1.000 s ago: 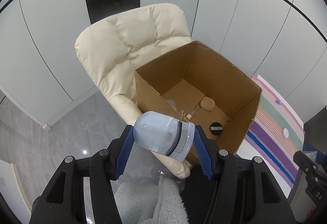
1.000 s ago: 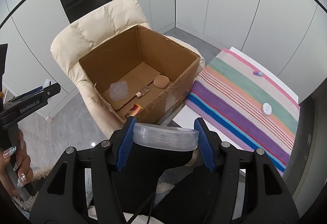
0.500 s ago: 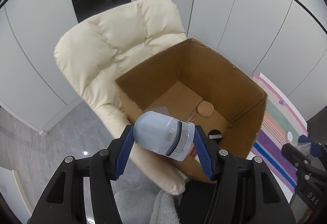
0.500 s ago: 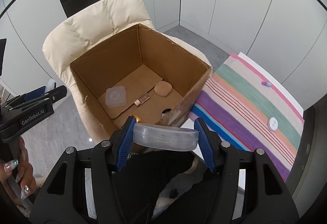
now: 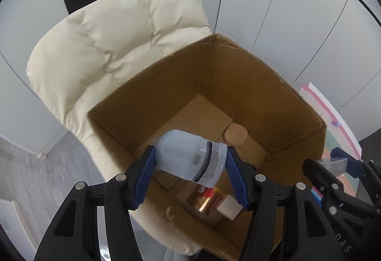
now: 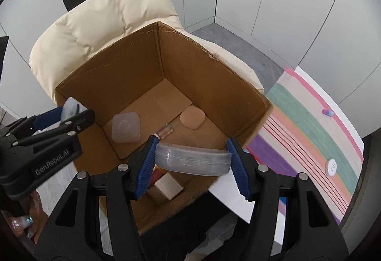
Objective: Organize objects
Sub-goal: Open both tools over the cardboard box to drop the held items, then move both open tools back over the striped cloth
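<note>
My left gripper [image 5: 190,153] hangs over the near left part of an open cardboard box [image 5: 250,94]. A pale blue domed container [image 5: 181,156] with a clear base lies tilted between its blue pads, which still touch it while the jaws are opening. My right gripper [image 6: 192,149] is shut on a flat clear plastic case [image 6: 193,161] above the box's [image 6: 119,79] near edge. On the box floor lie a tan round pad [image 6: 192,119], a clear square lid [image 6: 125,127], a small tube [image 6: 164,131] and a wooden block [image 6: 167,188].
The box rests on a cream padded chair [image 5: 114,46]. To the right lies a striped cloth [image 6: 309,122] with a small white disc [image 6: 332,166] and a purple-blue piece [image 6: 328,112]. A hand [image 6: 21,225] holds the left gripper's [image 6: 64,115] handle.
Both grippers have moved forward and down over the box, which now fills more of each view. The left jaws stand slightly wider around the blue container.
</note>
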The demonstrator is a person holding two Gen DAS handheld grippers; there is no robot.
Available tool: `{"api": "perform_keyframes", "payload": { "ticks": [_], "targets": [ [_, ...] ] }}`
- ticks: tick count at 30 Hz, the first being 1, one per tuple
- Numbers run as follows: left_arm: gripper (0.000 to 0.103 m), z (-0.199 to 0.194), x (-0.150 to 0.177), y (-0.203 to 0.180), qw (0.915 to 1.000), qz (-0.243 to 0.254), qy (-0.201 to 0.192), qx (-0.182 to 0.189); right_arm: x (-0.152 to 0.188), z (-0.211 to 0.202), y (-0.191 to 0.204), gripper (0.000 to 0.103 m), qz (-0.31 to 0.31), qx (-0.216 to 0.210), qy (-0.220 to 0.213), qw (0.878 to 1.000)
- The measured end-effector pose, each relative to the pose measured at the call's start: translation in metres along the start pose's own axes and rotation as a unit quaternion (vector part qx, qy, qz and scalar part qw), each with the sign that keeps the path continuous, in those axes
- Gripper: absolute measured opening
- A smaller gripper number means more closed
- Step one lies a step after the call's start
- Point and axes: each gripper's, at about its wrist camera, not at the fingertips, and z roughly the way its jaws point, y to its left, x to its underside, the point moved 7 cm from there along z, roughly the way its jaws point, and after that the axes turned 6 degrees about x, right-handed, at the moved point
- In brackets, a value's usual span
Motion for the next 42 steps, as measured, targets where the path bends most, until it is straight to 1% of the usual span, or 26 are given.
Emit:
{"api": "perform_keyframes", "payload": {
  "ticks": [1,2,3,4,5,6,9,12,19,23,28,33,37,42],
  "targets": [
    [0.072,0.003,-0.001,-0.001,1.0,-0.003,0.004,0.0,-0.004,0.002,0.001,0.062,-0.002,-0.006,-0.007,1.0],
    [0.076,0.006,-0.002,0.0,0.9999,-0.006,0.011,-0.001,-0.007,0.003,0.002,0.066,-0.004,-0.007,-0.013,1.0],
    [0.085,0.008,-0.004,0.003,0.9997,-0.011,0.015,-0.013,-0.009,0.005,0.003,0.084,-0.005,-0.004,-0.014,1.0],
    [0.093,0.01,-0.005,0.006,0.9996,-0.014,0.016,-0.021,-0.011,0.007,0.001,0.092,-0.003,0.005,-0.016,1.0],
    [0.095,0.01,-0.006,0.009,0.9996,-0.015,0.014,-0.019,-0.012,0.008,-0.002,0.095,0.0,0.019,-0.021,1.0],
    [0.096,0.01,-0.006,0.01,0.9997,-0.018,0.012,-0.013,-0.013,0.009,-0.004,0.098,0.002,0.021,-0.025,0.999],
    [0.096,0.011,-0.004,0.012,0.9995,-0.029,0.015,-0.002,-0.012,0.012,-0.007,0.099,0.016,-0.004,-0.021,1.0],
    [0.096,0.01,-0.003,0.011,0.9995,-0.025,0.015,-0.008,-0.008,0.016,-0.008,0.099,0.03,-0.017,-0.011,0.999],
    [0.096,-0.001,-0.001,0.005,0.9998,-0.019,0.01,-0.002,-0.002,0.012,-0.014,0.099,0.041,-0.014,-0.007,0.999],
    [0.096,-0.01,0.0,-0.001,1.0,-0.009,0.005,-0.001,0.0,0.003,-0.019,0.099,0.042,-0.006,-0.013,0.999],
    [0.096,-0.023,0.003,-0.016,0.9999,0.011,0.0,0.008,0.007,-0.012,-0.033,0.099,0.064,-0.004,-0.019,0.998],
    [0.096,-0.038,0.012,-0.044,0.998,0.06,-0.01,0.018,0.027,-0.027,-0.062,0.099,0.1,0.014,-0.023,0.995],
    [0.096,-0.043,0.021,-0.076,0.9951,0.087,-0.007,0.045,0.049,-0.034,-0.092,0.099,0.136,0.028,-0.017,0.99],
    [0.096,-0.05,0.037,-0.126,0.9895,0.123,-0.004,0.076,0.082,-0.05,-0.134,0.099,0.175,0.05,-0.013,0.983]
  ]
}}
